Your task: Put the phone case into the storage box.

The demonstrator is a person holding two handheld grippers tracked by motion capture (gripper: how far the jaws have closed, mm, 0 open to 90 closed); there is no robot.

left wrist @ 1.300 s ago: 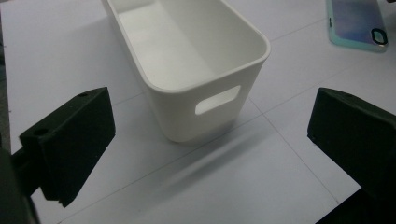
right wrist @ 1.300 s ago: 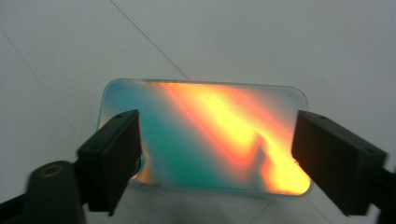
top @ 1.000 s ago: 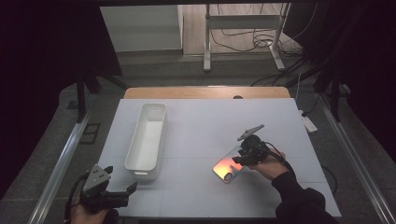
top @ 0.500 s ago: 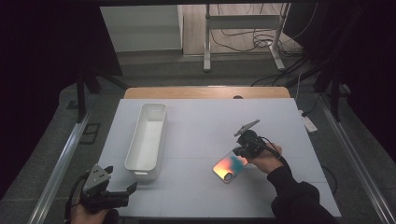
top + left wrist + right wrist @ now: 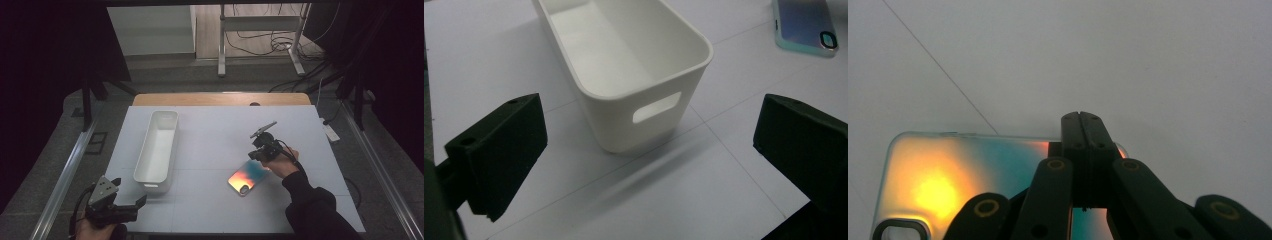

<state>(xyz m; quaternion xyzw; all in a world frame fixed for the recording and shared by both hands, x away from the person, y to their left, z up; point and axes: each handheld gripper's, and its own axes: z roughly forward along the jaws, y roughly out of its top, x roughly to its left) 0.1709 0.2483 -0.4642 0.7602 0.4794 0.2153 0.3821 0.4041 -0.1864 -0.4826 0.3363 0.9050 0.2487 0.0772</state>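
A phone (image 5: 242, 179) in a shiny orange-to-teal case lies flat, back up, on the white table right of centre. My right gripper (image 5: 256, 157) points down at the phone's far end. In the right gripper view its jaws (image 5: 1083, 122) are pressed together over the far edge of the phone (image 5: 948, 175), with nothing between them. My left gripper (image 5: 136, 205) rests at the table's near left corner, open and holding nothing. The left gripper (image 5: 651, 145) looks at the near end of a white tub (image 5: 704, 50), and the phone (image 5: 804, 25) lies beyond at the upper right.
The long white tub (image 5: 150, 150) stands left of centre, running from near to far, with nothing in it. A wooden strip (image 5: 220, 99) borders the table's far edge. Metal rails run down both sides, and stands and cables lie on the floor behind.
My right gripper has moved a little away from me and its jaws have shut. The phone seems to have shifted slightly right with it. The left gripper has stayed put.
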